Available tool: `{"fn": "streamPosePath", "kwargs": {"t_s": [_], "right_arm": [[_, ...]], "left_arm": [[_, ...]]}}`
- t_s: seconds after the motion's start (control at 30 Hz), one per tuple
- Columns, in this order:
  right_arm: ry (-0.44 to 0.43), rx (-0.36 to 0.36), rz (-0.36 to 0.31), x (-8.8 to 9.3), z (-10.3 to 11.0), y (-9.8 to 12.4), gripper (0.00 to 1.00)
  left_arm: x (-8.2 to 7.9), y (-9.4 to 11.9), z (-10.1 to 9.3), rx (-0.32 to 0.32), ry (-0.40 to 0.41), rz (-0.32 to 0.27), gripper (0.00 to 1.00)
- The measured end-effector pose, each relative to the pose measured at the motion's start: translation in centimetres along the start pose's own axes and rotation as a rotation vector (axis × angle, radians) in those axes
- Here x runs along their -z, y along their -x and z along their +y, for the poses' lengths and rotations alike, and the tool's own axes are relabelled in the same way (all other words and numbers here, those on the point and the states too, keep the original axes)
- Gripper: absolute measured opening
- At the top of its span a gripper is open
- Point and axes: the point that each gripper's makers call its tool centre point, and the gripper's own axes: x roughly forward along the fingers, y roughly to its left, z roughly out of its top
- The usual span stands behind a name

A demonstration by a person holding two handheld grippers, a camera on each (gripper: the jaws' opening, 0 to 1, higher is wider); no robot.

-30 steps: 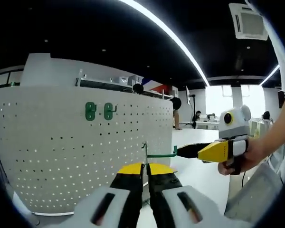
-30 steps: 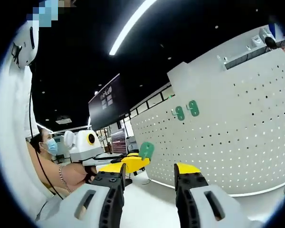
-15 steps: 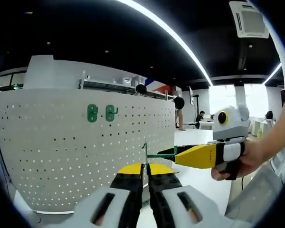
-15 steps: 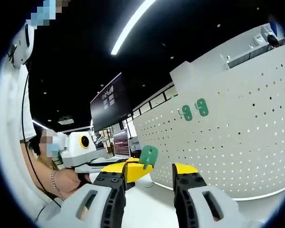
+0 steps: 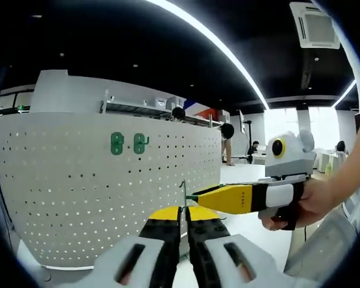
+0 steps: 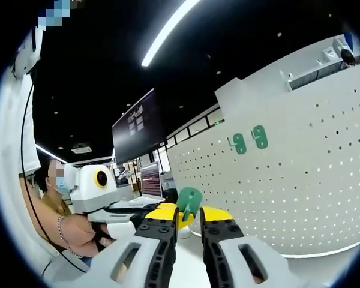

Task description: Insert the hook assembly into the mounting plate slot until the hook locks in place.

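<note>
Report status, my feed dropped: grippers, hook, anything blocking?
Left gripper shut on green wire hook assembly. Right gripper shut on it too. White perforated mounting board ahead, hook not yet inserted. Two green hooks already mounted; nothing between.

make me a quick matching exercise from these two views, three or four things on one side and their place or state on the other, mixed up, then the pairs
Things:
1. green hook piece
2. two green hooks
3. left gripper
4. pegboard

Places or states:
A. already mounted side by side, high on the white panel
B. white, curved, dotted with rows of holes
C. jaws closed on a thin metal part
D. between the right gripper's yellow-tipped jaws, which have closed in on it

Pairs: 1-D, 2-A, 3-C, 4-B
</note>
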Motion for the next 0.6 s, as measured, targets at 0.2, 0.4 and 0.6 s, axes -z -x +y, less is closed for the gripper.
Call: {"fn": "streamPosePath", "kwargs": {"t_s": [0.2,0.4,0.6], "right_arm": [[0.009,0.002,0.013,0.18,0.16,-0.38,0.07],[0.023,0.015,0.015,0.18,0.32,-0.58,0.02],[0.017,0.028,0.010,0.10,0.24,-0.67,0.02]], "left_arm": [[0.15,-0.04,-0.13,0.002,-0.005,0.004,0.03],[0.05,0.01,0.00,-0.004,-0.003,0.002,0.03],[-0.03,0.09,0.02,-0.012,0.000,-0.002,0.03]]}}
